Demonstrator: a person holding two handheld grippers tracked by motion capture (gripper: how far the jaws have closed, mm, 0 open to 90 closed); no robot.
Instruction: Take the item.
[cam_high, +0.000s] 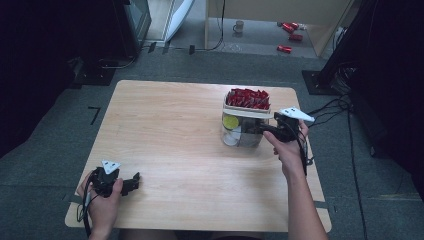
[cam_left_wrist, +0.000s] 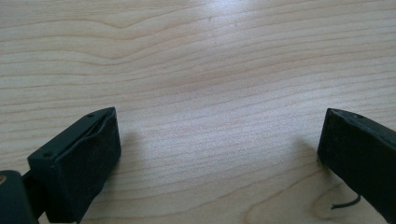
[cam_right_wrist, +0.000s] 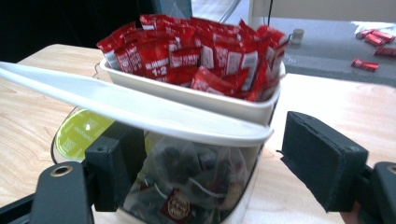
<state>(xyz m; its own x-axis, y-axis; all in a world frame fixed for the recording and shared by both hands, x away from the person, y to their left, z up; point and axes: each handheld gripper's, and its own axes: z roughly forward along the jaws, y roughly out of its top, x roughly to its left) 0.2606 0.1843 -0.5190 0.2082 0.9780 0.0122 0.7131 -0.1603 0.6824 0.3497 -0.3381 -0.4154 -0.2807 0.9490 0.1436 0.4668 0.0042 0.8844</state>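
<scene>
A clear plastic container (cam_high: 240, 132) (cam_right_wrist: 187, 186) of tea bags stands at the table's right side. On top of it sits a white tray (cam_high: 235, 107) (cam_right_wrist: 187, 95) piled with red sachets (cam_high: 247, 98) (cam_right_wrist: 196, 51). A lime-green round lid (cam_high: 230, 121) (cam_right_wrist: 79, 133) shows inside the container. My right gripper (cam_high: 260, 130) (cam_right_wrist: 208, 140) is at the container's right side, open; one jaw lies against its front wall and the other stands off past its corner. Near the front left corner, my left gripper (cam_high: 134, 182) (cam_left_wrist: 219, 126) rests low over bare wood, open and holding nothing.
The wooden table (cam_high: 165, 125) has bare room across its left and middle. On the floor beyond it lie a few red sachets (cam_high: 287, 37) and a mug (cam_high: 239, 26). Cables (cam_high: 330, 107) trail off the right edge.
</scene>
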